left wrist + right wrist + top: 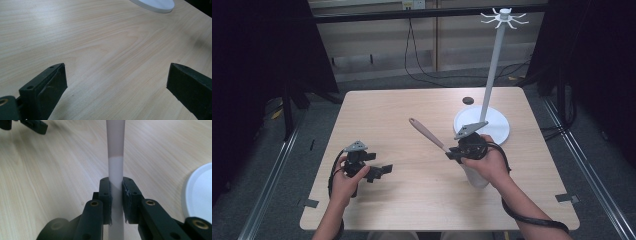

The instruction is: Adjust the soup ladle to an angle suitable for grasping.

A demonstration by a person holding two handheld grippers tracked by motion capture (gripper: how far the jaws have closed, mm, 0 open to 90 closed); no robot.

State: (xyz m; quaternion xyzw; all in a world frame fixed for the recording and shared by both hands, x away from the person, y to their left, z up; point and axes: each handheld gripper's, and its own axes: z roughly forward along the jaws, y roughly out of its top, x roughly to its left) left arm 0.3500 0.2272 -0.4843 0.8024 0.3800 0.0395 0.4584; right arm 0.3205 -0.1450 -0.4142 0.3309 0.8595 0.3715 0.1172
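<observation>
My right gripper (pixel 454 152) is shut on a long utensil (pixel 428 134) near the middle right of the table. Its pinkish handle slants up and to the left, and its white part sticks out below the person's hand. In the right gripper view the pads (pixel 128 195) clamp the white shaft of the utensil (pixel 115 150) from both sides of my right gripper (pixel 116 188). My left gripper (pixel 379 171) stands open low over the front left of the table. Between the wide jaws of my left gripper (pixel 116 85) there is only bare wood.
A white hook stand (pixel 494 125) with a round base, tall pole and hooked top stands at the back right, just behind my right gripper; its base rim (pixel 197 195) lies to that gripper's right. A small black disc (pixel 468 100) lies near the far edge.
</observation>
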